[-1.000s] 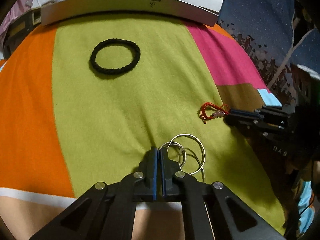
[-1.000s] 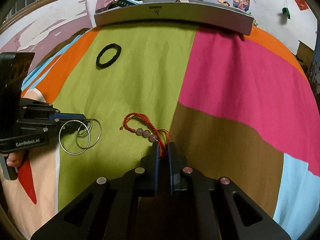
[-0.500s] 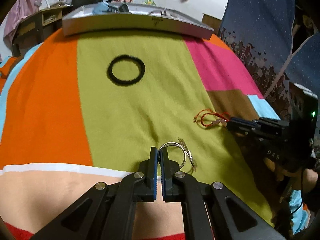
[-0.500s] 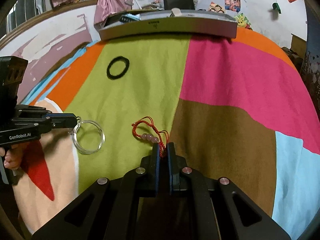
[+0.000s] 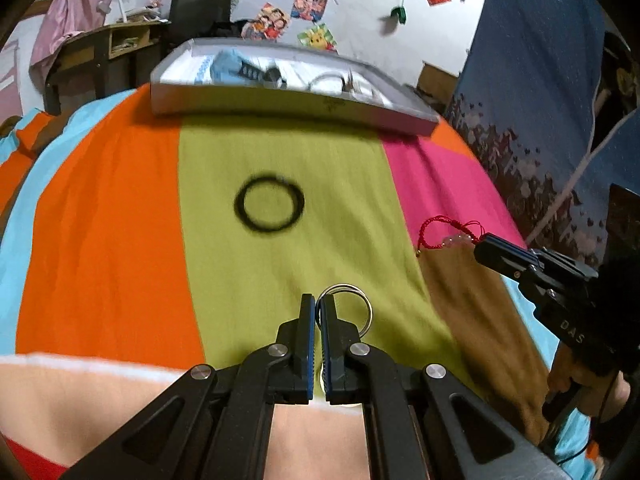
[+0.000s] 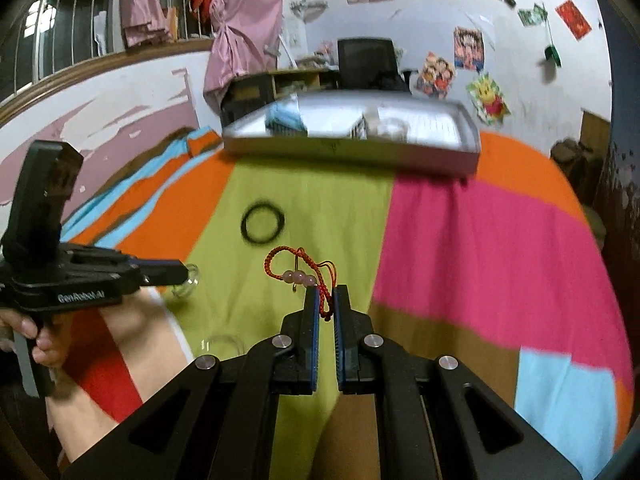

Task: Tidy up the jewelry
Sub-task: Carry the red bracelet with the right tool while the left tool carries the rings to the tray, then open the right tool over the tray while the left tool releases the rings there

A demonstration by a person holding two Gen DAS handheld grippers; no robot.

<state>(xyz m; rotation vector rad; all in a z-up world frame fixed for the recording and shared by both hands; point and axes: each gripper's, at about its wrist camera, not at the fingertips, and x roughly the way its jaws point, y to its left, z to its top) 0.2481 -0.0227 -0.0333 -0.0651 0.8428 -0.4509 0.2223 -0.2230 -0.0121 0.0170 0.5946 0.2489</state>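
Two pieces are lifted clear of the striped blanket (image 5: 120,240), short of the grey tray (image 5: 400,118) at its far edge. Silver bangles (image 5: 352,304) are pinched in the nearly closed left gripper (image 5: 316,308); a red braided cord bracelet (image 6: 300,272) with pale pink beads is clamped by the right gripper (image 6: 326,300). One black braided ring (image 5: 269,206) is left lying before the tray, untouched.

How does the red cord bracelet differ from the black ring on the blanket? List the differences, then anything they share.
The red cord bracelet is thin, red and carries pale beads; the black ring is plain and black. The bracelet hangs pinched in the right hand-held gripper, lifted; the ring lies flat on the green stripe of the blanket, untouched. Both form loops.
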